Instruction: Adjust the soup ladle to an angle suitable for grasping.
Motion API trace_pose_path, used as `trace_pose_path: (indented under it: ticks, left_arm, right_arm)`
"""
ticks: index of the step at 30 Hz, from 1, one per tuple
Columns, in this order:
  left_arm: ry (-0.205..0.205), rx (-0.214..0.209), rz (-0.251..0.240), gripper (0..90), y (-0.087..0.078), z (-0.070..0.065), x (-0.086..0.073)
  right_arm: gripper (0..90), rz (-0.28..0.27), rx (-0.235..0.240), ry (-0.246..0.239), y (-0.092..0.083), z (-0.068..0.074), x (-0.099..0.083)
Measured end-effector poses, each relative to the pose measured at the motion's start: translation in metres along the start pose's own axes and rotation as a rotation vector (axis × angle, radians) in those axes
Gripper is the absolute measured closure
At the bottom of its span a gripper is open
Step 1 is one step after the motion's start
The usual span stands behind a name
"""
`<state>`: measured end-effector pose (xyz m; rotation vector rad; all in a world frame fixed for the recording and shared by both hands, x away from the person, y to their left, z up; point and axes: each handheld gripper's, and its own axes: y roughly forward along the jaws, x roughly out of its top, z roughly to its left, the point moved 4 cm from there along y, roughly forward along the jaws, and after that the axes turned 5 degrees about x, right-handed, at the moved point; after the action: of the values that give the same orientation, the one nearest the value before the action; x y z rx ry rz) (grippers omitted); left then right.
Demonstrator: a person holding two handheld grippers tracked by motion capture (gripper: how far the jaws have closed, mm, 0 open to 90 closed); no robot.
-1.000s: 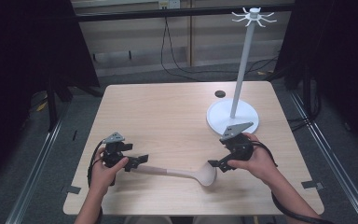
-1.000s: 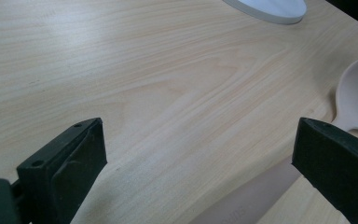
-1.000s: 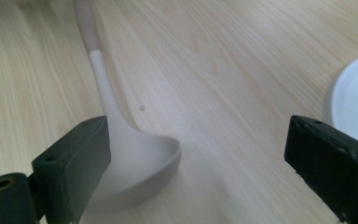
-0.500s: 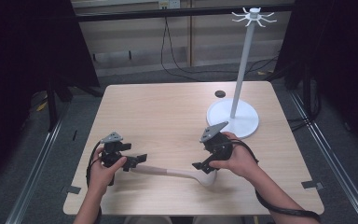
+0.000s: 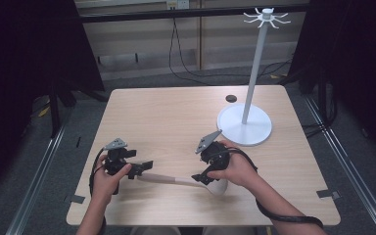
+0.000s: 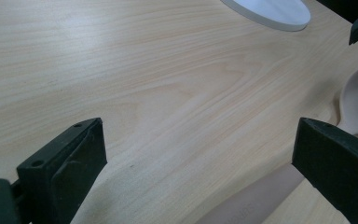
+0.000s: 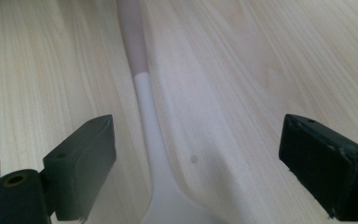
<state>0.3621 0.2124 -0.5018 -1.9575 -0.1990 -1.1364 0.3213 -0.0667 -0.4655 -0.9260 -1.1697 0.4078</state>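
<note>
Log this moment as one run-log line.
left tongs: open, astride ladle handle | right tongs: open, over ladle neck | ladle: flat on table | stand: empty

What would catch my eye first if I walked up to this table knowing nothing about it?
Probably the tall white stand with a ring of hooks on top, rising from the table's far right. Next, at the near edge, two hands holding black grippers over a long pale ladle lying flat: the left gripper at its wooden handle end, the right gripper near the bowl, both with jaws open.
</note>
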Motion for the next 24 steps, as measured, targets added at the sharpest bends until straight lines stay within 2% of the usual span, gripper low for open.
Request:
trace_pose_path:
  ticks: [20,21,24]
  left_arm:
    - [-0.001,0.005,-0.005,2.7,-0.001,0.002,0.000]
    - [-0.001,0.003,-0.004,2.7,-0.002,0.002,0.000]
    - [-0.001,0.006,-0.003,2.7,-0.002,0.003,0.000]
  right_arm:
    - [21.5,0.107,0.041,-0.041,0.026,0.012,0.006]
    - [22.1,0.111,0.045,-0.032,0.027,0.013,0.007]
    - [23.7,0.125,0.053,-0.049,0.030,0.013,0.007]
